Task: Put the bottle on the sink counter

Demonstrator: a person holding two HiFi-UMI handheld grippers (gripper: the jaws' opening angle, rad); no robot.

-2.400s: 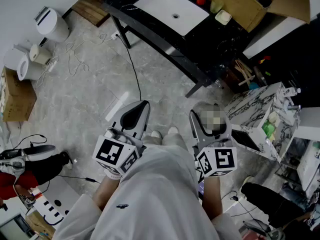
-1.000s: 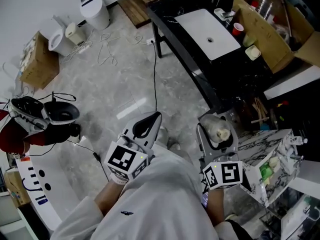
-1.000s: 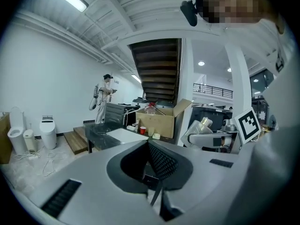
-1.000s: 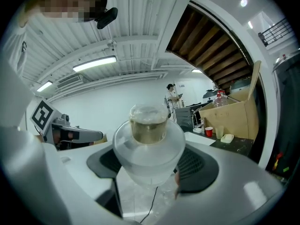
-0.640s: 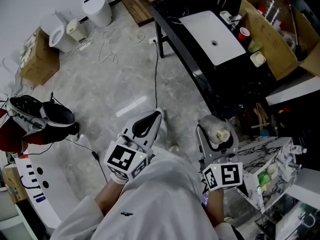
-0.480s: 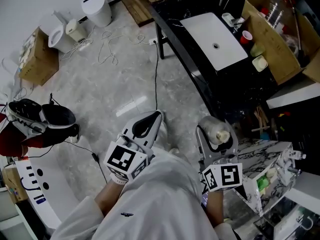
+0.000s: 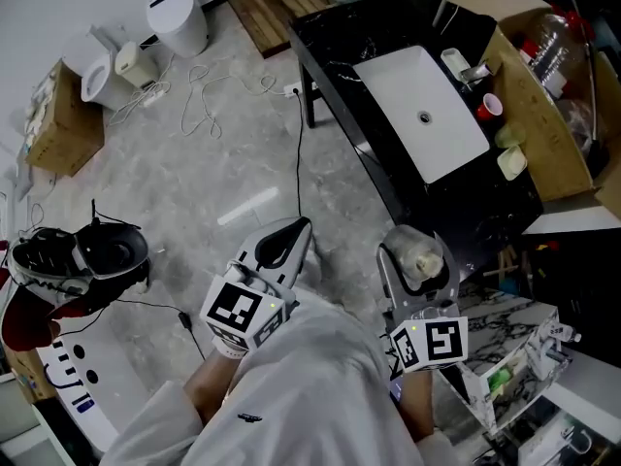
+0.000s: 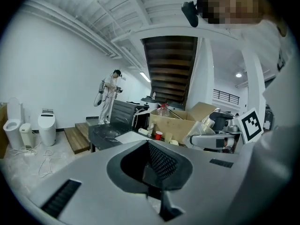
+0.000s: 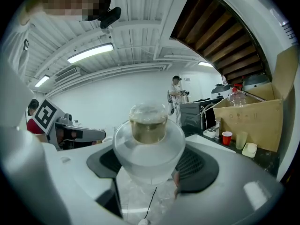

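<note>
Closing in on the sink: the right gripper (image 7: 417,249) carries the bottle (image 7: 423,261) at lower centre of the head view, its 2 jaws spread wide and clamped on the clear body, pale cap pointing ahead. The right gripper view confirms it, with the bottle (image 9: 149,146) filling the middle of the frame between both pads. The left gripper (image 7: 294,231), lower centre-left, has its jaws closed together on nothing.

Compared with 1 second ago, the black sink counter (image 7: 340,51) and its white basin (image 7: 424,115) have slid lower and further right in the head view, and the counter's near end now lies just above the bottle in the frame. The grip looks unchanged across those frames. The bottle is not yet over the counter, so the carry appears nearly done and the set-down not begun. A red cup (image 7: 488,110) and a cardboard box (image 7: 543,134) crowd the counter's right side, which seems to leave the bare stretch beside the basin as the likeliest landing spot.
</note>
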